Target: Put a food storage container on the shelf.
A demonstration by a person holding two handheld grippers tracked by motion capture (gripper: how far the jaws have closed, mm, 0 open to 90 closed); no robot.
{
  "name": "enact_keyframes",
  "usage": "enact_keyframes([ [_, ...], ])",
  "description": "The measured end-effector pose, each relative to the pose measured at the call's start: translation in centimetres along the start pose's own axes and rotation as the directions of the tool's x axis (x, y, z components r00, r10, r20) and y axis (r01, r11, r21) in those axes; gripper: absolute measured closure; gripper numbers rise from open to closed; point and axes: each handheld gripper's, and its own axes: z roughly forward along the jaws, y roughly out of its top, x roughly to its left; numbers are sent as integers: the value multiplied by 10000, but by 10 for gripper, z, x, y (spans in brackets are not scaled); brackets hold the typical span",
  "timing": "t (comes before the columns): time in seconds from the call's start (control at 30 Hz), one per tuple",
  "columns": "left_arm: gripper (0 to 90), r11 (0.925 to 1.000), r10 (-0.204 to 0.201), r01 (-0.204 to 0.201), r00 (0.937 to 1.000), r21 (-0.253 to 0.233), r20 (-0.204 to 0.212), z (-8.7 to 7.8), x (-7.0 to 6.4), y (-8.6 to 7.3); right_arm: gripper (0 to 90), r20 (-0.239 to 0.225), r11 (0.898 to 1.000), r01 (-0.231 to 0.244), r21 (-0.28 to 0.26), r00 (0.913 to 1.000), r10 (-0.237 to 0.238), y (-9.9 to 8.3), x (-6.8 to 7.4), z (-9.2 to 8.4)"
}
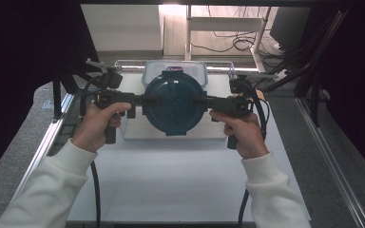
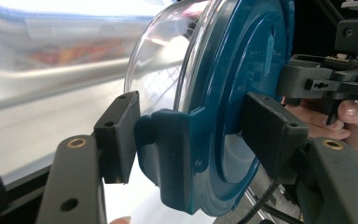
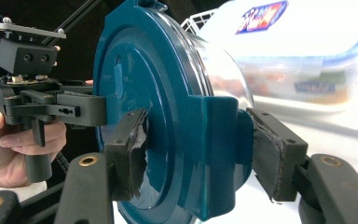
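Dark-blue plastic lid on a round clear glass bowl (image 1: pixel 173 102): the left gripper (image 1: pixel 145 100) and right gripper (image 1: pixel 200 101) each clamp one of its side latch tabs, holding it above the white table (image 1: pixel 171 180), in front of the rectangular clear storage box (image 1: pixel 175 70) at the far edge. This looks like a two-handed carry; next comes level, matched travel. Both forearms reach forward, grippers pointing inward.

Round lidded container (image 1: pixel 173 102) held mid-table btwn left gripper (image 1: pixel 145 100) and right gripper (image 1: pixel 200 101), one clip tab each. Rectangular box (image 1: pixel 175 70) right behind it; wire rack (image 1: pixel 123 63) further back.
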Motion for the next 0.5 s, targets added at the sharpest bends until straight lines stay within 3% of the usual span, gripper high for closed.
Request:
enact_keyframes([
  [0.5,381,9997,-217,216,9997,94,112,2,11,55,405,181,9999,-142,-46,9997,143,54,-5,12],
])
